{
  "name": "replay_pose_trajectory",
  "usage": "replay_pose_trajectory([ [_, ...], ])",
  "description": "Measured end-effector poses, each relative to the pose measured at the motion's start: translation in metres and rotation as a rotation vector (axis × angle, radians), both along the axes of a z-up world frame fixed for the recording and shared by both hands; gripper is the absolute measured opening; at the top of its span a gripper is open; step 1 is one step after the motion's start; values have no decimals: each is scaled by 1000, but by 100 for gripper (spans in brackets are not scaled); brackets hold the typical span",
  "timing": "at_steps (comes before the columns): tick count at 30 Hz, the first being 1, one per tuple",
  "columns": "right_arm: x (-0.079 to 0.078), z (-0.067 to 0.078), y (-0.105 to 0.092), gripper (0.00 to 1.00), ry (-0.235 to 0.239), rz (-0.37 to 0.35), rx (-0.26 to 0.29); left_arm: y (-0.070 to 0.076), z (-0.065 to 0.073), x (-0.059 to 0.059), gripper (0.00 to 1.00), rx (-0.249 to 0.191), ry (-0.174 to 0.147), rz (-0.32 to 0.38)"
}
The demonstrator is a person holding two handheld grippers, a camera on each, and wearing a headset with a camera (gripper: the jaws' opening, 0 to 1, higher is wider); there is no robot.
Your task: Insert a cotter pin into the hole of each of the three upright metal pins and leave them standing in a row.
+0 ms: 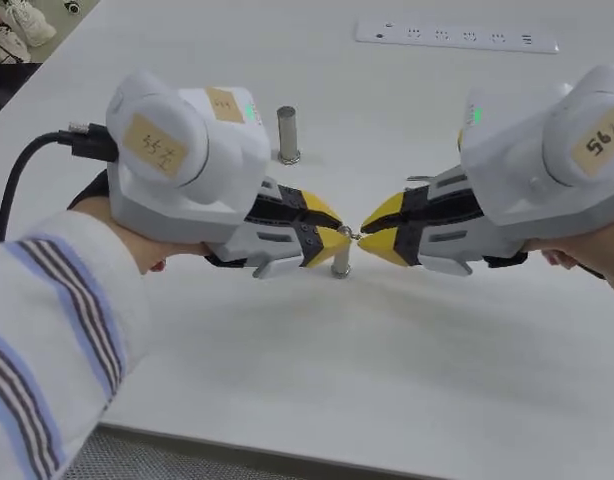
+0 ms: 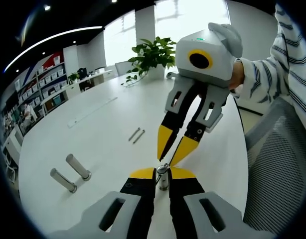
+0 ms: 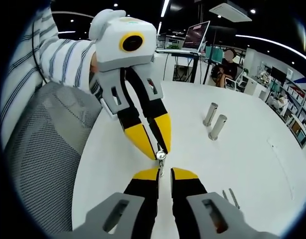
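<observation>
Pin one of three in work: left gripper fingers pinch pin upright on bench, right gripper fingers nip a cotter at its head, seating unclear; two far pins and two loose cotters wait.

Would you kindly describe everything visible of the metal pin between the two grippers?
The pin is a short, silvery, steel-looking cylinder with a wider foot, upright on the white table. The left gripper clamps its top, where the right gripper presents a thin cotter pin. Its hole is hidden.
</observation>
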State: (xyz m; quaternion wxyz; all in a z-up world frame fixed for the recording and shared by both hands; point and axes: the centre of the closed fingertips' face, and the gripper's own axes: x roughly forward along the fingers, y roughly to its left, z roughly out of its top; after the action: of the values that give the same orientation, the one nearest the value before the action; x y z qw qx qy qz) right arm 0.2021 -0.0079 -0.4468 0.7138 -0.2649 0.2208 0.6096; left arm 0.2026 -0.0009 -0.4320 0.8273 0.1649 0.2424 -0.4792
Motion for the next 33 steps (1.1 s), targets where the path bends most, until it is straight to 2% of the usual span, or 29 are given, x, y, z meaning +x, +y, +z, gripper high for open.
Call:
replay_pose_trajectory([
  [4,-1,1,-3,7,21,-30,26,3,6,-2,16,-15,-9,11],
  [7,-7,4,1,11,77,-51,98,4,10,-5,27,-23,-20,13],
  [10,-7,4,0,12,95,-76,134,10,15,-6,35,-37,-28,48],
  [14,-8,4,2,17,123,-96,181,15,22,-11,60,-98,-13,92],
  [17,-9,3,4,19,140,-110,209,23,24,-14,67,-131,4,130],
  [20,-8,-2,5,23,154,-123,232,31,24,-13,74,-148,0,174],
  [22,-8,-1,11,24,203,-140,299,37,23,-14,80,-164,14,206],
  [25,-4,-5,12,27,216,-148,336,45,19,-14,92,-177,19,250],
  [29,-7,-6,16,30,241,-149,369,54,11,-19,95,-173,42,274],
  [33,-9,-12,18,29,243,-140,365,57,5,-24,99,-182,65,287],
])
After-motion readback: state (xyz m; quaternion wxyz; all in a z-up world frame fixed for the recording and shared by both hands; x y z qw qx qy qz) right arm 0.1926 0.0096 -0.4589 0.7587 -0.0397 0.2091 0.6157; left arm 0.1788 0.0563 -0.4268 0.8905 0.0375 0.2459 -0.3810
